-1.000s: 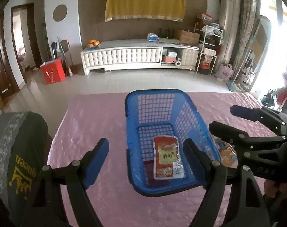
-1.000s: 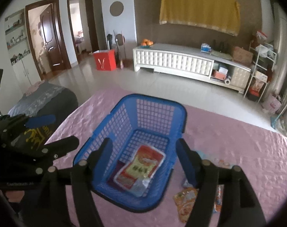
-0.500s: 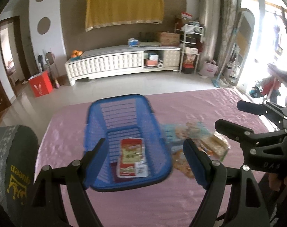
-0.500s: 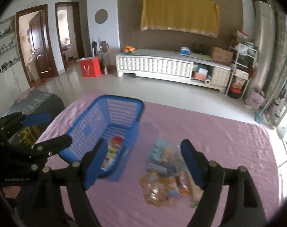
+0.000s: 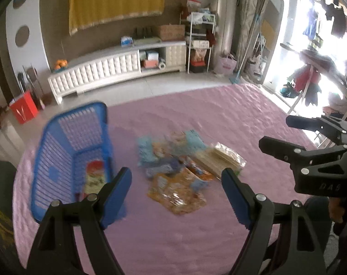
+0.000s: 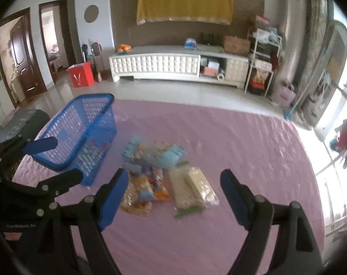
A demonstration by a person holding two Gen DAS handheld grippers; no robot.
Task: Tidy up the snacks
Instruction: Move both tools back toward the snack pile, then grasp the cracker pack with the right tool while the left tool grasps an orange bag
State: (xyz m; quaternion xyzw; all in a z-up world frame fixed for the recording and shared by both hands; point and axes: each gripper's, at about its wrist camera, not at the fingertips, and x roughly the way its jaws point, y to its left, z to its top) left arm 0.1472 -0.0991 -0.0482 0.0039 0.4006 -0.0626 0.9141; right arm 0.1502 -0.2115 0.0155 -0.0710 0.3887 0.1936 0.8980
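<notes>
Now both fingers' pairs apart, empty; snack pile point(image 6: 164, 174) ahead between right fingers point(image 6: 233, 194), untouched.

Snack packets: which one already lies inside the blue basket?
The red and yellow packet on the blue basket floor; the others lie heaped on the pink cloth beside it.

A pink quilted bed point(image 5: 230, 119) is carrying everything. A blue basket point(image 5: 59, 151) is sitting on it, left of the left claw point(image 5: 176, 194). A loose pile of snack packets point(image 6: 150, 160) is lying directly ahead of both claws, with a clear packet of pale wafers point(image 6: 191, 188) at its right edge.
</notes>
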